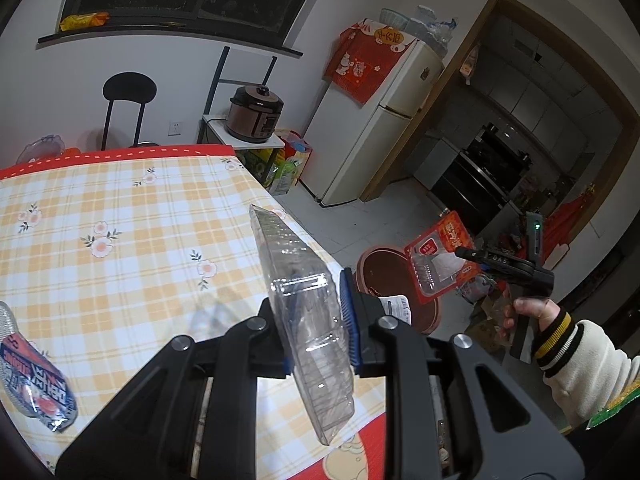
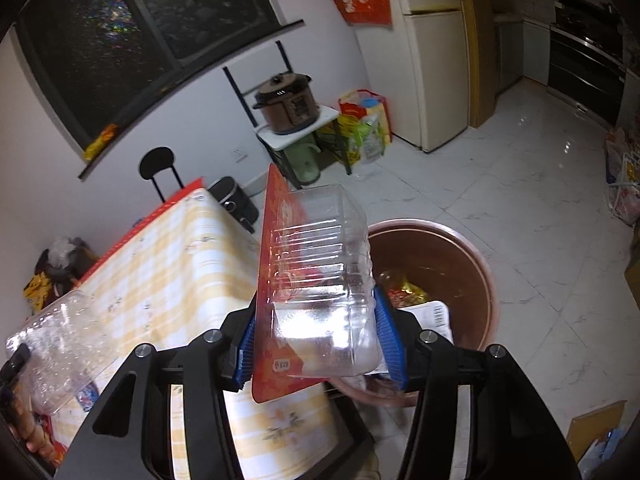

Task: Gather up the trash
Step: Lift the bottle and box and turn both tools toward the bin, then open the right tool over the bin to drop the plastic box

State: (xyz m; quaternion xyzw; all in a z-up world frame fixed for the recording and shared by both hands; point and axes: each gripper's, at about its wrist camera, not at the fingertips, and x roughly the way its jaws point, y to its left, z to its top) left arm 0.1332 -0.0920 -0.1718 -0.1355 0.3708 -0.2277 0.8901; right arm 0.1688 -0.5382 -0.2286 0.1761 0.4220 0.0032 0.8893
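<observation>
The left gripper (image 1: 316, 320) is clamped on a clear plastic tray (image 1: 304, 300), which stands on edge between its blue pads and sticks up and forward past the fingertips, over the near corner of the table (image 1: 120, 220) with the yellow checked cloth. The right gripper (image 2: 316, 340) is closed on a red-backed blister pack (image 2: 312, 264): the red card lies against the left pad and the ribbed clear shell bulges toward the right pad. That pack hangs just beside the table's edge, near the rim of the brown bin (image 2: 472, 264) on the tiled floor; the bin sits just beyond and to the right of the fingertips, with wrappers and a white labelled packet already inside. From the left wrist view, the right hand (image 1: 528, 308) in a cream sleeve with striped cuff holds its gripper out over the bin. A blue and red snack wrapper (image 1: 36, 384) lies on the table at the left, well apart from both grippers
</observation>
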